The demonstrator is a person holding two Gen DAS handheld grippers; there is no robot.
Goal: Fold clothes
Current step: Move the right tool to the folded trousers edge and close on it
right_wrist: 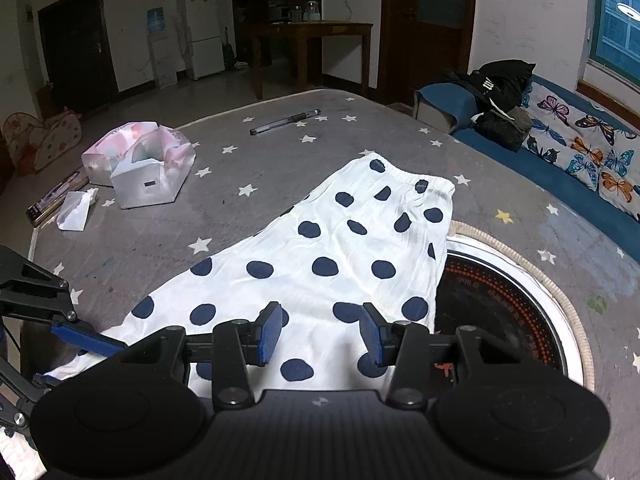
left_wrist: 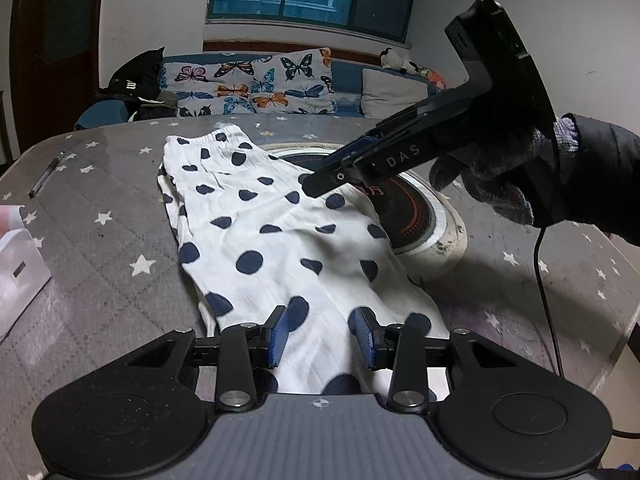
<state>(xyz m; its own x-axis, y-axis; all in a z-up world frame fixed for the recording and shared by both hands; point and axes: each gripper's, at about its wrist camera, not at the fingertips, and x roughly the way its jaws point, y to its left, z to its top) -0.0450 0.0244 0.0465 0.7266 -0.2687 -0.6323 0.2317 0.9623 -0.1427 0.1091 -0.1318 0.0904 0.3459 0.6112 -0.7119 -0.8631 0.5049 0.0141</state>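
Note:
White trousers with dark blue dots [left_wrist: 272,224] lie flat and lengthwise on the grey star-patterned table [left_wrist: 100,248], waistband at the far end. My left gripper [left_wrist: 320,336] is open just above the near hem, nothing between its blue pads. My right gripper [right_wrist: 320,330] is open above the trousers [right_wrist: 340,248], empty. In the left wrist view the right gripper [left_wrist: 320,184] hovers over the cloth's right edge, held by a gloved hand. The left gripper's fingers [right_wrist: 88,338] show at the left edge of the right wrist view.
A round induction hob [right_wrist: 508,312] is set in the table, partly under the trousers' right side. A pen [right_wrist: 286,123], a tissue box [right_wrist: 140,164] and a crumpled tissue [right_wrist: 76,210] lie on the left. A sofa with butterfly cushions [left_wrist: 256,84] stands behind.

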